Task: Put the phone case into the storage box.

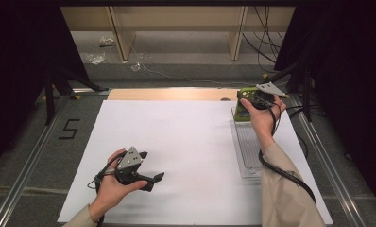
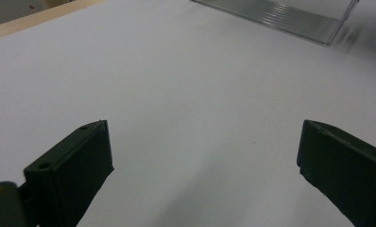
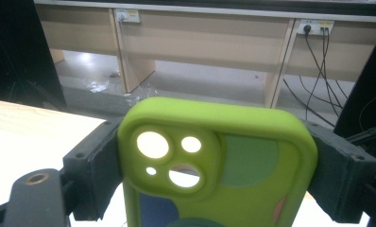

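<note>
The right gripper (image 1: 252, 101) sits at about two o'clock on the white table sheet (image 1: 186, 156), its jaws clamped across the width of a green phone case (image 3: 219, 165); the wide span of the jaws follows from the case's breadth, not from a released grip. In the right gripper view the case stands upright between the jaws, camera cut-outs uppermost, which suggests it is being carried edge-on so it can be lowered cleanly. It is held above the far end of the clear ribbed tray (image 1: 247, 151), at three o'clock, the likely destination or source. The left gripper (image 1: 148, 177), at seven o'clock, is released, jaws wide apart over bare sheet with nothing between them, apparently standing by.
</note>
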Tool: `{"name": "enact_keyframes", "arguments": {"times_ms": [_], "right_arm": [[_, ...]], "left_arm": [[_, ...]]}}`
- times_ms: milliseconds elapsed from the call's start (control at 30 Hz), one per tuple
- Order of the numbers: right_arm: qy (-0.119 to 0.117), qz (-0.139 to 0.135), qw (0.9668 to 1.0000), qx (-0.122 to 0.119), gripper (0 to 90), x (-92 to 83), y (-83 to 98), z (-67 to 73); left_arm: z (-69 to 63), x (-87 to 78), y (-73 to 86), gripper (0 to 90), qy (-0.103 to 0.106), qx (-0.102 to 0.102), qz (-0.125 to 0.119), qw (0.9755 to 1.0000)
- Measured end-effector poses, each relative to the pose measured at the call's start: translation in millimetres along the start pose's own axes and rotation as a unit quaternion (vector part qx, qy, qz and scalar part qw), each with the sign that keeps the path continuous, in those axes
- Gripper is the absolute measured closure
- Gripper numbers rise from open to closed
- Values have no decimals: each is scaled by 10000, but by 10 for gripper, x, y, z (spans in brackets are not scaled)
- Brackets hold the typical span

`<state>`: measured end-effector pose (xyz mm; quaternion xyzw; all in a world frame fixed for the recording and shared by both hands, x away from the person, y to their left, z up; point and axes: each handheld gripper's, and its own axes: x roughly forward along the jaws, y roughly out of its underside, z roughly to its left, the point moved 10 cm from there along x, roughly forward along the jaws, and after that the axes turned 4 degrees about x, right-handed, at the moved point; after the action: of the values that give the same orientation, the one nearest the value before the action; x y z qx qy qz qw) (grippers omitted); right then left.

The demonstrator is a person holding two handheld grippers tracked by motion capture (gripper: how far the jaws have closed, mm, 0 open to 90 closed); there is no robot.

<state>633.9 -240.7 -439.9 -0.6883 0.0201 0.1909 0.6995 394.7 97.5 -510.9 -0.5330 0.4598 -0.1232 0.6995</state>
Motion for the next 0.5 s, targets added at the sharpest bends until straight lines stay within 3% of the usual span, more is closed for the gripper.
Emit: {"name": "enact_keyframes", "arguments": {"times_ms": [500], "right_arm": [[36,68,10000,-4,168,41,59,-20]], "left_arm": [[-5,2,1,35,8,0,4,10000]]}}
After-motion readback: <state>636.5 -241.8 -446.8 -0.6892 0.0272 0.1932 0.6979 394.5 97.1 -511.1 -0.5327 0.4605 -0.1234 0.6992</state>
